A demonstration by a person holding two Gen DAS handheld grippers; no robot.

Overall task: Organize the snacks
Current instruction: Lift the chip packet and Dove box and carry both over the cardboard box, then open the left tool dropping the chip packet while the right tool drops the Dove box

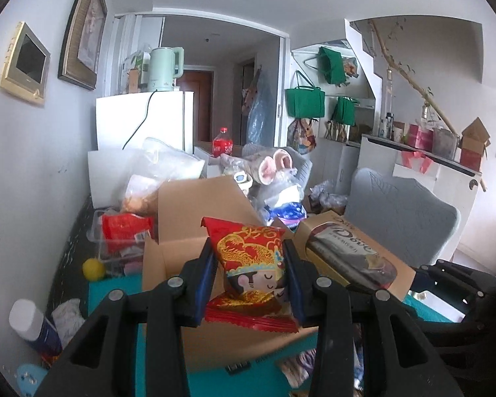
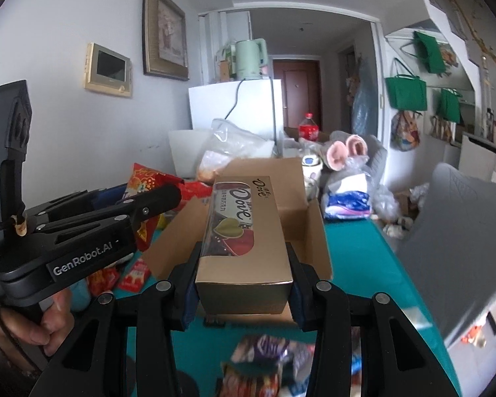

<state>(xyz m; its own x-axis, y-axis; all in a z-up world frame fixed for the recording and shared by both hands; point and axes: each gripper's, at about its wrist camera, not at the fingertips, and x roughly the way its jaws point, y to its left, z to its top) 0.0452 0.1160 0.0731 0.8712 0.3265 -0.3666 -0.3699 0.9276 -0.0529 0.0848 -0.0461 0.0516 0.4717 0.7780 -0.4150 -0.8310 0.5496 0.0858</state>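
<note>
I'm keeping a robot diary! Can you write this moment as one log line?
left gripper: shut on red snack packet | right gripper: shut on Dove box | both above open cardboard box

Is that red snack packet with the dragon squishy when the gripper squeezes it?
Probably, a bit. The red snack packet looks puffy, and the left gripper pinches its sides, so the thin wrapper likely crinkles and gives. It seems light, since the two pads alone hold it up. Its glossy film could be slippery.
</note>
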